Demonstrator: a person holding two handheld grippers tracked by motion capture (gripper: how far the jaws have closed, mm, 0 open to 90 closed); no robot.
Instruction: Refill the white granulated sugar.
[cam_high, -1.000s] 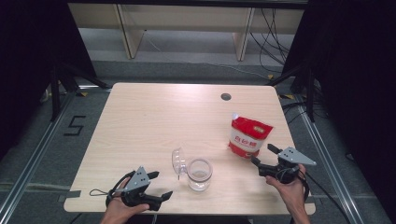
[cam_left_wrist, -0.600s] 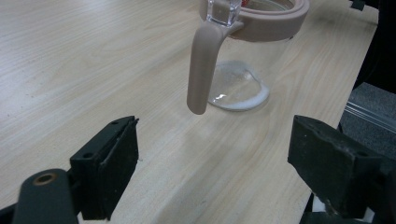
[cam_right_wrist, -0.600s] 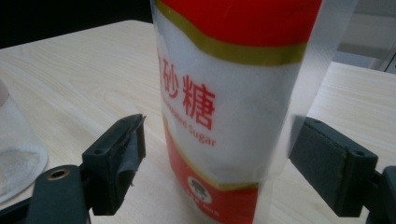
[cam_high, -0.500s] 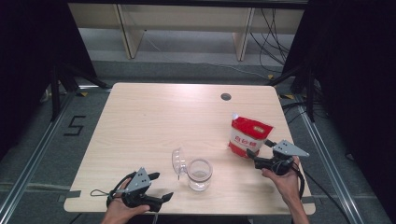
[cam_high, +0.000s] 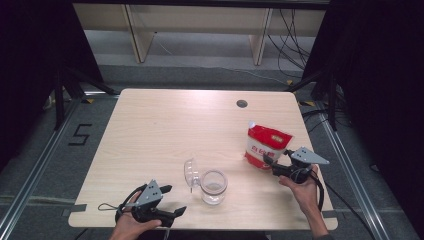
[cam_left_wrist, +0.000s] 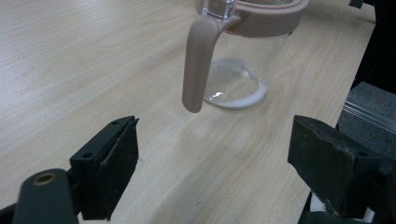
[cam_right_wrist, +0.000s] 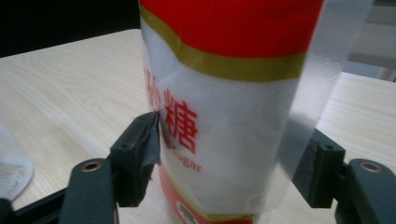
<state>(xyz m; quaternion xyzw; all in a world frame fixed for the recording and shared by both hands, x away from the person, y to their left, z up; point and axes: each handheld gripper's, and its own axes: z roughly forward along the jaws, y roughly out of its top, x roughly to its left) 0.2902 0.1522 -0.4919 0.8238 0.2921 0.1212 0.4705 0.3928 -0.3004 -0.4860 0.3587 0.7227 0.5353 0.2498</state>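
While a person's two hands work from the near edge of a pale wooden table (cam_high: 165, 125), the high view shows the right gripper (cam_high: 274, 165) pushed up against a red-and-white sugar bag (cam_high: 266, 145) standing upright toward the table's right side. A clear glass jar (cam_high: 213, 186) with its hinged lid (cam_high: 190, 173) thrown open sits near the front edge, well apart from the bag, and the left gripper (cam_high: 172, 201) rests just beside the jar at the front left.

From the left gripper view, the left gripper (cam_left_wrist: 212, 154) holds its jaws wide apart over bare wood, empty, aimed at the jar (cam_left_wrist: 238, 79), whose beige handle (cam_left_wrist: 198, 65) hangs down toward the camera. A thin white residue rings the jar's bottom.

From the right gripper view, the right gripper (cam_right_wrist: 231, 158) straddles the lower half of the sugar bag (cam_right_wrist: 224, 116); the left jaw touches the printed face, while the right one stands behind the bag's clear side seam, so the jaws are spread around the bag and not yet clamped.

The step in hand appears to be seizing the bag. Done well, the jaws would close slowly on the filled body instead of the thin seam, firm enough to prevent slipping, and the bag would stay upright when lifted.
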